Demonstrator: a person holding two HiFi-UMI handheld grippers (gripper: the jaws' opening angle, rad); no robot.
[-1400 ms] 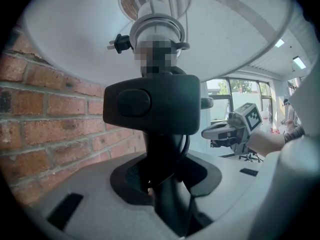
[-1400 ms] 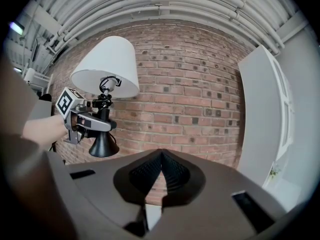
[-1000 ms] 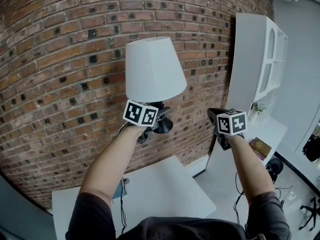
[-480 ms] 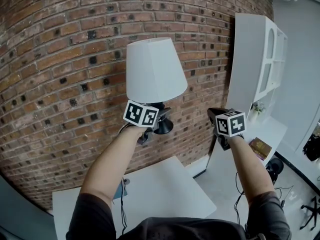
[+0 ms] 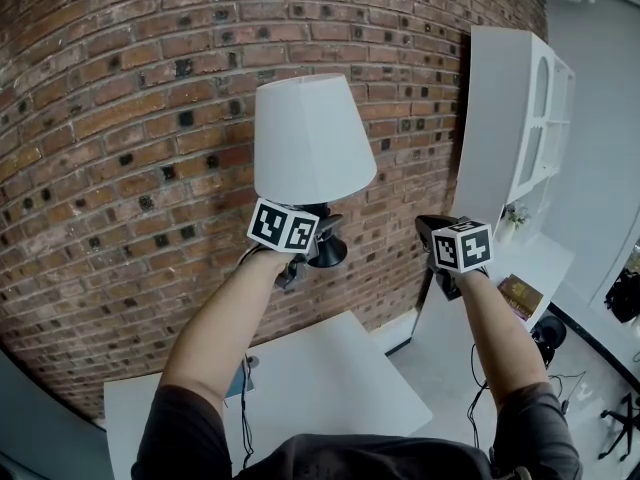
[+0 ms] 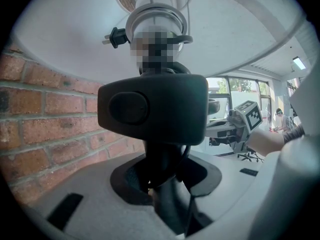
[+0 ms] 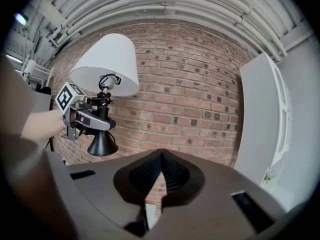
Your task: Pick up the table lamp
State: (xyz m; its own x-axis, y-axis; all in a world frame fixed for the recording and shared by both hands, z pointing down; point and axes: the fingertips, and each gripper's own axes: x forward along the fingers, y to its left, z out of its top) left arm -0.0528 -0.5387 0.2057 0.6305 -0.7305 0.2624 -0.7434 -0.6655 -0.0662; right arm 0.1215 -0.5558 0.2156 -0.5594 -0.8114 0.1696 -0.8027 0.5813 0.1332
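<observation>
Left tongs (image 5: 316,236): we see jaws partway apart, clamped on dark stem of table lamp (image 5: 312,140). Lamp held off table in air, white shade uppermost, black cone base just below jaws. Right tongs (image 5: 428,228) alongside, apart from lamp, jaws together, nothing held. Brick wall (image 5: 120,118) behind; white table (image 5: 330,378) below.

The brick wall (image 5: 120,118) shuts off everything ahead of you, close behind the table lamp (image 5: 312,138). Between the left gripper (image 5: 316,240) and the right gripper (image 5: 427,228) you have open air, with only the lamp's black foot jutting a little into it. On your right the tall white shelf unit (image 5: 515,118) stands near the right gripper. Below your arms the white table (image 5: 330,368) lies well apart, and bare floor (image 5: 440,388) runs along its right edge.
</observation>
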